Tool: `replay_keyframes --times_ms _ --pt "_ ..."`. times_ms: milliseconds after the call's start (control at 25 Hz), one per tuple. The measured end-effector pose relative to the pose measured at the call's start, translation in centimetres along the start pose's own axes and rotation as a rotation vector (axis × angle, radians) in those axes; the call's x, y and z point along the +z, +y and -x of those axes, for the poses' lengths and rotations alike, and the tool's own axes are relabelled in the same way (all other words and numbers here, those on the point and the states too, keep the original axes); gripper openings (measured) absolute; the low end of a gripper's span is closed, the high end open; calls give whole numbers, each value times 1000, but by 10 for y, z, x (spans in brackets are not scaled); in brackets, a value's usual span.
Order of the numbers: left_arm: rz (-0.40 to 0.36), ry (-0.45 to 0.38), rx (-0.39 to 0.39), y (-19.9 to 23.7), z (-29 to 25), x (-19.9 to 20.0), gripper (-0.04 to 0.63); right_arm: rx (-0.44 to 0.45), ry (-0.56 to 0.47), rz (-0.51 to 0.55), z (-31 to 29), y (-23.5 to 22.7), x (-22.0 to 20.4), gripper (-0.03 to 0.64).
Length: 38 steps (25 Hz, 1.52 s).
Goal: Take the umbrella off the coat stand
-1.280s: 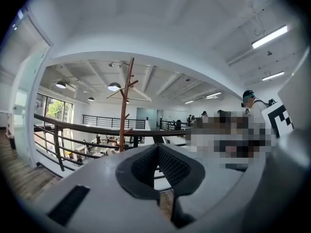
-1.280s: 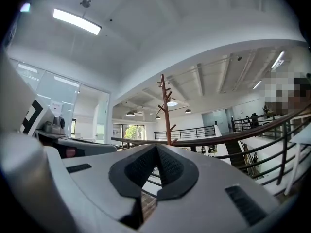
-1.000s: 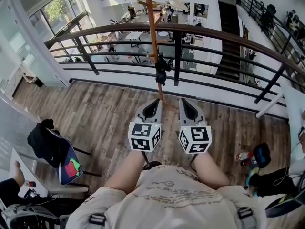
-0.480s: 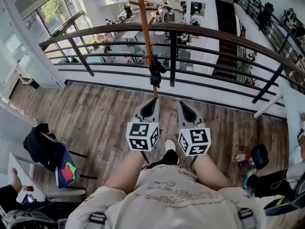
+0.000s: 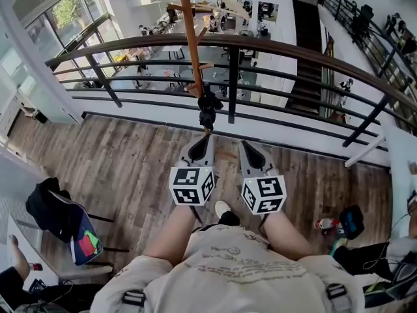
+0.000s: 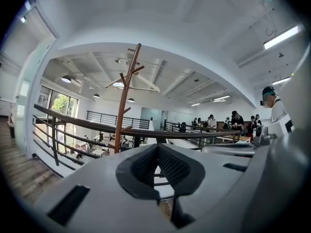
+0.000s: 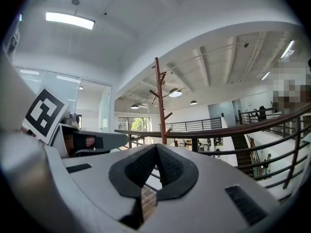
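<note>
coat stand [image 5: 188, 38]: smooth red-brown wood | floor [image 5: 130, 155]: matt, grained wood planks | railing [image 5: 232, 77]: dark metal bars, glossy top rail | umbrella [image 5: 207, 107]: black cloth | left claw [image 5: 207, 137], right claw [image 5: 244, 143]: matt grey plastic; pads [image 6: 172, 167]: black, dimpled

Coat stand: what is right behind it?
Behind the coat stand runs the railing, with a lower floor of desks beyond. The black umbrella covers part of the pole.

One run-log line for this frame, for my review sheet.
phase: pre-grasp | left gripper: shut, empty | right gripper: shut, empty | umbrella: hanging on coat stand, untouched
</note>
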<state>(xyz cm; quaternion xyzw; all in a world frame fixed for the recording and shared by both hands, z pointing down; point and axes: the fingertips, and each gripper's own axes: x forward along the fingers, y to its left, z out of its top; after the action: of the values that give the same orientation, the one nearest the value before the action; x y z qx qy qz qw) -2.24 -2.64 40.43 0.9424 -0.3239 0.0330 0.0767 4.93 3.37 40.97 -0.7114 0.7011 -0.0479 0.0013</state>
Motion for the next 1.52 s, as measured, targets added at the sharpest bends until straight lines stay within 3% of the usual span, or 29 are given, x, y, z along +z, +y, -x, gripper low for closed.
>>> replay_keyframes --times_ms 480,920,1520 --pt "11 13 20 42 -100 20 5 47 10 8 -99 -42 15 3" --pt "20 -2 82 103 -177 32 5 145 32 34 -203 -56 13 3" --pt "52 37 186 164 -195 19 5 182 69 41 -290 -52 -8 3"
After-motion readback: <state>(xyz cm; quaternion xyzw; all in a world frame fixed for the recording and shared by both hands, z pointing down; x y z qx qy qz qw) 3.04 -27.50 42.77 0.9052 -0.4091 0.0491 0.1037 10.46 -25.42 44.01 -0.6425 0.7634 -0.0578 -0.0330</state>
